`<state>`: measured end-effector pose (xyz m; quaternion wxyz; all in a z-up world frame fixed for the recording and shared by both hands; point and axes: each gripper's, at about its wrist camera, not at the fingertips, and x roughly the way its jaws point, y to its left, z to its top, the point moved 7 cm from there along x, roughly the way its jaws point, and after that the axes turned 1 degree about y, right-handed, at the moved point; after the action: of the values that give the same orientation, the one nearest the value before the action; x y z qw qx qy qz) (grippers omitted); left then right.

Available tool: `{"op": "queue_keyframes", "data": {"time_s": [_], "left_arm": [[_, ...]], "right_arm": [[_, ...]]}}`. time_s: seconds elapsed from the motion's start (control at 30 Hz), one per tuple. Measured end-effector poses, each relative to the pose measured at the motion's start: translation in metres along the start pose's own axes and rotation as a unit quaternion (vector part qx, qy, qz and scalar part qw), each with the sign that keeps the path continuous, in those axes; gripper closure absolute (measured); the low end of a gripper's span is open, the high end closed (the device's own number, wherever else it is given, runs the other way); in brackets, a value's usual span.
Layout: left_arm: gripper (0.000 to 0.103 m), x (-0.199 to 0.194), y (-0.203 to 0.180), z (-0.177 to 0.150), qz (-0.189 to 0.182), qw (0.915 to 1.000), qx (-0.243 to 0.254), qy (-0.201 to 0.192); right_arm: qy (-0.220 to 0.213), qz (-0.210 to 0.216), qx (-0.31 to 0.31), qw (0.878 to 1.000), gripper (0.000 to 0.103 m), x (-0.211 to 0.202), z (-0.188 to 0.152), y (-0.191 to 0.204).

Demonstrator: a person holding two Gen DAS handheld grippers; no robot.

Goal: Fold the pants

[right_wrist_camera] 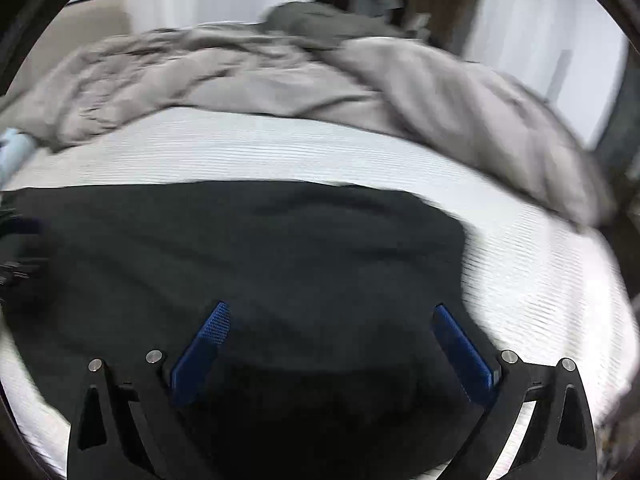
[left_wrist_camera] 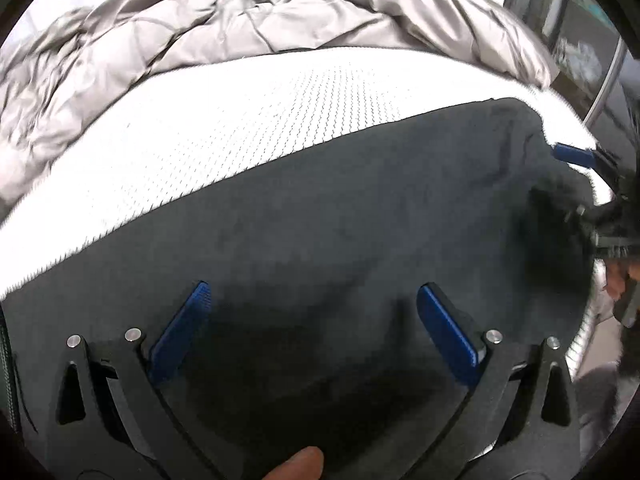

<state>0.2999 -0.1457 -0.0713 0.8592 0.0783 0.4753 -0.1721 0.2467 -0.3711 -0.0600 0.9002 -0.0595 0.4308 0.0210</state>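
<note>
Dark pants (left_wrist_camera: 340, 220) lie flat on white mattress (left_wrist_camera: 200, 140) of bed, grey duvet (left_wrist_camera: 160, 40) bunched behind. Fabric judged soft, light, limp, non-slippery; best taken at edge or corner. Left hand-held gripper (left_wrist_camera: 314, 292) spread wide over pants, holding nothing. Right hand-held gripper (right_wrist_camera: 332, 312) likewise spread, empty, above cloth.

White textured mattress (left_wrist_camera: 224, 128) under dark pants (left_wrist_camera: 340, 240) and rumpled grey duvet (left_wrist_camera: 192, 28).

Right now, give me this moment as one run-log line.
step: fold pants | left gripper: open above dark pants | right gripper: open above pants | surface: white mattress | grey duvet behind
</note>
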Motion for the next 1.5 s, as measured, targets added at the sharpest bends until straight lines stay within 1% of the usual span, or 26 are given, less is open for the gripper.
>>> {"op": "queue_keyframes", "data": {"time_s": [0.07, 0.13, 0.2, 0.27, 0.3, 0.33, 0.4, 0.43, 0.47, 0.53, 0.67, 0.73, 0.8, 0.87, 0.93, 1.03, 1.1, 1.13, 1.17, 1.2, 1.27, 1.3, 1.33, 1.37, 1.43, 1.5], "left_arm": [[0.001, 0.016, 0.004, 0.004, 0.019, 0.9996, 0.006, 0.019], [0.0, 0.033, 0.012, -0.002, 0.017, 0.9987, -0.006, 0.048], [0.0, 0.034, 0.023, -0.005, 0.001, 0.9993, -0.014, 0.034], [0.0, 0.029, 0.034, -0.005, -0.003, 0.9995, -0.016, 0.028], [0.0, 0.027, 0.041, -0.006, -0.006, 0.9993, -0.023, 0.028], [0.0, 0.026, 0.047, -0.006, -0.01, 0.9991, -0.03, 0.027], [0.0, 0.025, 0.053, -0.008, -0.013, 0.9988, -0.039, 0.026], [0.0, 0.024, 0.054, -0.007, -0.011, 0.9989, -0.038, 0.026], [0.0, 0.024, 0.053, -0.011, -0.006, 0.9989, -0.037, 0.027], [0.0, 0.021, 0.052, -0.01, 0.002, 0.999, -0.036, 0.027], [0.001, 0.011, 0.053, 0.007, -0.013, 0.9984, -0.055, -0.005], [0.001, 0.015, 0.045, 0.024, -0.015, 0.998, -0.059, -0.015], [0.001, 0.028, 0.042, 0.036, -0.011, 0.9978, -0.065, -0.012], [0.001, 0.051, 0.043, 0.042, -0.002, 0.9974, -0.071, 0.009], [0.0, 0.065, 0.046, 0.045, 0.015, 0.9979, -0.062, 0.013], [0.0, 0.071, 0.048, 0.047, 0.002, 0.9972, -0.075, 0.009], [0.0, 0.07, 0.048, 0.047, -0.001, 0.9971, -0.075, 0.006], [0.0, 0.07, 0.048, 0.047, 0.0, 0.9973, -0.073, 0.006], [0.0, 0.07, 0.048, 0.046, -0.001, 0.9974, -0.072, 0.006], [0.0, 0.069, 0.047, 0.044, -0.002, 0.9973, -0.073, 0.005], [0.0, 0.07, 0.049, 0.042, -0.002, 0.9972, -0.075, 0.006], [0.0, 0.07, 0.049, 0.042, -0.002, 0.9972, -0.075, 0.006], [0.0, 0.069, 0.049, 0.042, 0.0, 0.9972, -0.074, 0.007], [0.0, 0.066, 0.049, 0.041, 0.002, 0.9971, -0.076, 0.007], [0.001, 0.058, 0.047, 0.045, 0.0, 0.9966, -0.082, 0.005], [0.001, 0.051, 0.043, 0.053, -0.015, 0.9962, -0.086, -0.008]], "right_arm": [[0.022, 0.028, -0.024, 0.999, 0.0, 0.021, 0.011, 0.035], [0.043, 0.034, -0.049, 0.997, 0.0, 0.038, 0.007, 0.064], [0.068, 0.021, -0.075, 0.995, 0.001, 0.06, 0.003, 0.063], [0.06, 0.025, -0.073, 0.995, 0.001, 0.062, -0.002, 0.052], [0.058, 0.008, -0.057, 0.997, 0.001, 0.06, -0.003, 0.036], [0.053, -0.05, -0.031, 0.997, 0.001, 0.058, -0.004, 0.003], [0.054, -0.142, 0.011, 0.988, 0.001, 0.054, -0.009, -0.049], [0.059, -0.175, 0.041, 0.982, 0.0, 0.054, -0.014, -0.076], [0.06, -0.175, 0.084, 0.979, 0.0, 0.053, -0.02, -0.098], [0.051, -0.125, 0.136, 0.981, 0.0, 0.048, -0.025, -0.111], [0.012, -0.15, 0.113, 0.982, 0.001, 0.018, -0.008, -0.096], [-0.006, -0.132, 0.09, 0.987, 0.001, 0.006, 0.006, -0.08], [-0.001, -0.086, 0.066, 0.994, 0.001, 0.009, 0.016, -0.053], [0.007, -0.029, 0.022, 0.999, 0.001, 0.022, 0.025, -0.005], [0.021, -0.014, -0.014, 1.0, 0.001, 0.045, 0.029, 0.037], [0.044, -0.015, -0.068, 0.997, 0.001, 0.069, 0.025, 0.074], [0.049, 0.002, -0.045, 0.998, 0.001, 0.073, 0.027, 0.064], [0.053, -0.016, -0.013, 0.998, 0.001, 0.074, 0.028, 0.04], [0.051, -0.049, 0.007, 0.997, 0.001, 0.074, 0.028, 0.018], [0.054, -0.106, 0.027, 0.993, 0.001, 0.074, 0.026, -0.012], [0.062, -0.209, 0.063, 0.974, 0.001, 0.074, 0.02, -0.067], [0.067, -0.232, 0.086, 0.967, 0.001, 0.074, 0.017, -0.086], [0.064, -0.235, 0.116, 0.963, 0.001, 0.071, 0.013, -0.102], [0.056, -0.211, 0.136, 0.966, 0.001, 0.068, 0.012, -0.105], [0.032, -0.209, 0.125, 0.969, 0.002, 0.049, 0.016, -0.097], [0.005, -0.187, 0.108, 0.976, 0.002, 0.028, 0.022, -0.081]]}}
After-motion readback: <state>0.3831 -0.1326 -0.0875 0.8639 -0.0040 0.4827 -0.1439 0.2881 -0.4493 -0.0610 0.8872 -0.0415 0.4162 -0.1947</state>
